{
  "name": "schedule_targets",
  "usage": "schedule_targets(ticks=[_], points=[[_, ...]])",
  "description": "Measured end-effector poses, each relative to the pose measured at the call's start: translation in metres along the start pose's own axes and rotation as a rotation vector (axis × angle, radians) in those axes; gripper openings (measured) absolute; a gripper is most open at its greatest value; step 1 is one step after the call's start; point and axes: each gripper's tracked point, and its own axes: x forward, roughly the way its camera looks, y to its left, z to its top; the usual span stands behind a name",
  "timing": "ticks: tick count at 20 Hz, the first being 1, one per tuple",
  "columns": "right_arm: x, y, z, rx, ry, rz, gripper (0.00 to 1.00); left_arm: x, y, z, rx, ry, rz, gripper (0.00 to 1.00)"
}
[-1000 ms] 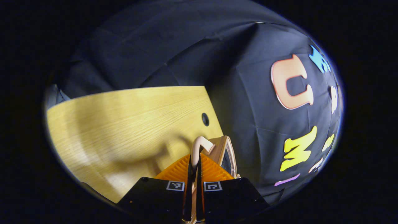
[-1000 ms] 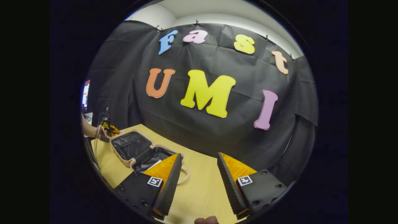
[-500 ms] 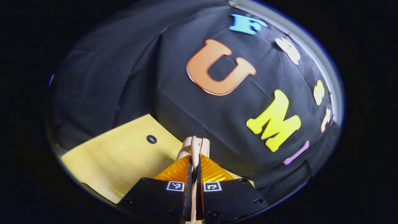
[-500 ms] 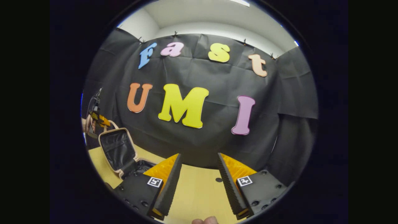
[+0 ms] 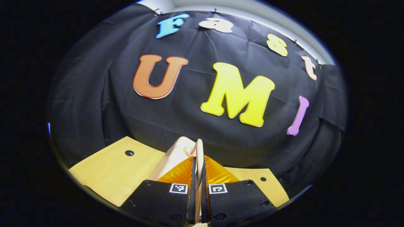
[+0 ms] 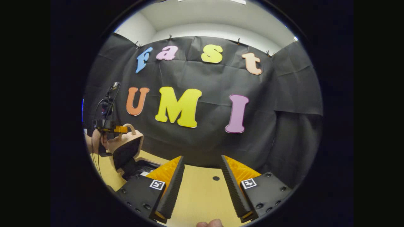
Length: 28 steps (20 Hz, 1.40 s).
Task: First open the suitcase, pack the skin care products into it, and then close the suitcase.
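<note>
In the left gripper view my left gripper (image 5: 198, 161) is shut on the thin beige handle (image 5: 199, 147) of the suitcase lid (image 5: 170, 156), whose pale shell slopes away to the left. In the right gripper view that lid (image 6: 127, 150) stands tilted over the suitcase base (image 6: 142, 165), dark lining facing down. The left gripper (image 6: 121, 129) and a hand (image 6: 96, 142) hold its top edge at the handle (image 6: 131, 127). A pale item (image 6: 145, 173) lies in the base, partly hidden. My right gripper (image 6: 202, 164) is open above the table with nothing between its fingers.
The light wooden table (image 6: 202, 197) stretches ahead of the right gripper, with a small dark hole (image 6: 216, 178) in it. The same table (image 5: 107, 171) has a hole (image 5: 129, 153) left of the lid. The black cloth wall stands close behind.
The lid has swung up from lying flat open to tilting over the base, carried by the left gripper on its handle. The right gripper stayed open and tilted upward a little.
</note>
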Motion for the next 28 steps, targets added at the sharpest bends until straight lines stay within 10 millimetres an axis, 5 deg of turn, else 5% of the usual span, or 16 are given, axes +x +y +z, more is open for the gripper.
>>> schedule_targets(ticks=[3, 6, 10, 13, 15, 16, 17, 21, 25, 28], points=[[-0.006, -0.036, -0.005, 0.01, 0.008, -0.063, 0.82, 0.012, -0.052, -0.039, 0.13, 0.013, -0.049, 0.1], [-0.011, -0.065, -0.01, -0.022, 0.032, -0.111, 0.82, 0.027, -0.09, -0.091, 0.215, 0.065, -0.083, 0.1], [-0.024, -0.099, -0.019, -0.043, 0.066, -0.167, 0.81, 0.042, -0.119, -0.164, 0.291, 0.167, -0.114, 0.1], [-0.029, -0.119, -0.027, -0.067, 0.091, -0.195, 0.81, 0.049, -0.127, -0.198, 0.31, 0.226, -0.106, 0.1], [-0.032, -0.127, -0.03, -0.065, 0.099, -0.201, 0.81, 0.048, -0.136, -0.202, 0.334, 0.22, -0.093, 0.1], [-0.032, -0.13, -0.033, -0.065, 0.103, -0.201, 0.82, 0.051, -0.137, -0.203, 0.354, 0.209, -0.075, 0.19], [-0.032, -0.133, -0.036, -0.061, 0.113, -0.199, 0.82, 0.053, -0.137, -0.205, 0.359, 0.204, -0.056, 0.1], [-0.024, -0.138, -0.042, -0.034, 0.123, -0.18, 0.81, 0.051, -0.154, -0.223, 0.321, 0.265, -0.088, 0.17], [-0.007, -0.13, -0.041, -0.018, 0.109, -0.129, 0.82, 0.035, -0.174, -0.22, 0.255, 0.291, -0.133, 0.52], [0.013, -0.105, -0.027, -0.001, 0.068, -0.062, 0.83, 0.009, -0.176, -0.183, 0.217, 0.237, -0.142, 0.89]])
